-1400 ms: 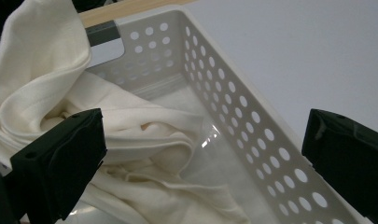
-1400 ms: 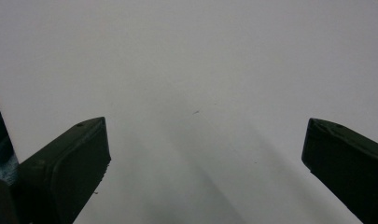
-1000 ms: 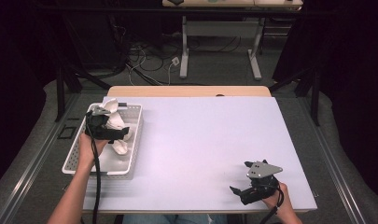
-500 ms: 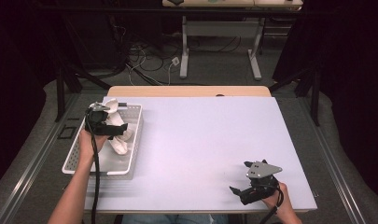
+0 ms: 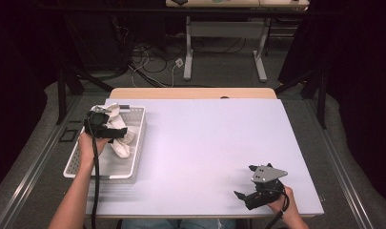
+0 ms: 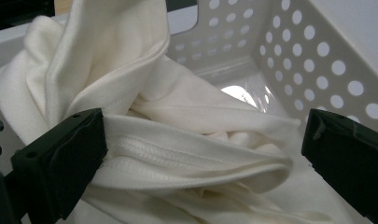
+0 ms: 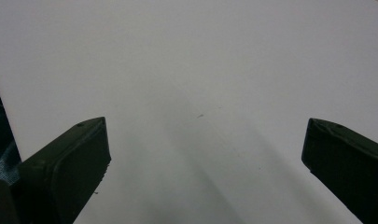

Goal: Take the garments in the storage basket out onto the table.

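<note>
Nudged further into basket since a second ago: left claw, jaws wide either side of white cloth, folds clear up close. Right claw wide open, empty, over bare tabletop.

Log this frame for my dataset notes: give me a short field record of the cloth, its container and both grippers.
cloth: white cloth, bunched in the basket
container: white perforated basket, left side of the table
left gripper: left gripper open, jaws either side of a cloth fold
right gripper: right gripper open, over bare table near the right front corner
</note>
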Action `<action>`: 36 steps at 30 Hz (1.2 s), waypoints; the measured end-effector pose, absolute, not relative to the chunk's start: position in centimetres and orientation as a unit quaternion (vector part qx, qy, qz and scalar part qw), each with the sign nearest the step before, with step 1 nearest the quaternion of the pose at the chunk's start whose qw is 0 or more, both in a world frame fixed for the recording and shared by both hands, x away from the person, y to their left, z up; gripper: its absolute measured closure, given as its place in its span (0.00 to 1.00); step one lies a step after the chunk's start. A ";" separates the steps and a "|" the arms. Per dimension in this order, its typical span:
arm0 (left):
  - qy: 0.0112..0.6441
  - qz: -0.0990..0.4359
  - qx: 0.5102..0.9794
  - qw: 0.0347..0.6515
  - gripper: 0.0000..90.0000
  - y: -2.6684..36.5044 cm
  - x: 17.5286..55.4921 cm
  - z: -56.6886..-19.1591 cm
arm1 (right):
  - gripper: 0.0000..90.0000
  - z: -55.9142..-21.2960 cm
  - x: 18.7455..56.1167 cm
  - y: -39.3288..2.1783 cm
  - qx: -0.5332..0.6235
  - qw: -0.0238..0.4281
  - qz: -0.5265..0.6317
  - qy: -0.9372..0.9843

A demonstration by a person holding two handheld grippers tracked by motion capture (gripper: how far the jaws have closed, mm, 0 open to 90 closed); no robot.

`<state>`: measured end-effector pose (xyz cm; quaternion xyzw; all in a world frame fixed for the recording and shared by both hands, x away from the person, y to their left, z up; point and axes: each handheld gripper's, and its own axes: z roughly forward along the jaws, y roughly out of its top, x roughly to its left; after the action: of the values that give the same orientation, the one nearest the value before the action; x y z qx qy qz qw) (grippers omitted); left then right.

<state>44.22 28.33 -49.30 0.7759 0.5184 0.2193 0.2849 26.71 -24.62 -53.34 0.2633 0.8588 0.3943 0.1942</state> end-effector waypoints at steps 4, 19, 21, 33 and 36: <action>0.523 0.204 0.785 0.261 0.00 28.1 44.5 -49.8 | 0.01 -53.3 26.7 -24.7 0.263 0.192 0.395 0.859; 0.524 0.216 0.808 0.159 0.14 26.9 45.0 -51.3 | 0.01 -53.4 26.8 -24.6 0.265 0.189 0.394 0.860; 0.520 0.219 0.812 0.148 0.18 26.9 45.0 -51.6 | 0.01 -53.4 26.8 -24.6 0.263 0.188 0.395 0.860; 0.515 0.226 0.818 0.123 0.46 26.4 44.7 -52.0 | 0.02 -53.5 26.8 -24.6 0.260 0.188 0.394 0.862; 0.507 0.226 0.822 0.125 0.64 26.5 44.6 -51.9 | 0.02 -53.4 26.7 -24.6 0.259 0.188 0.392 0.862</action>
<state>44.57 26.46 -51.94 0.8225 0.5067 0.2264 0.1248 26.71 -24.59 -53.40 0.2595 0.8623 0.3919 0.1885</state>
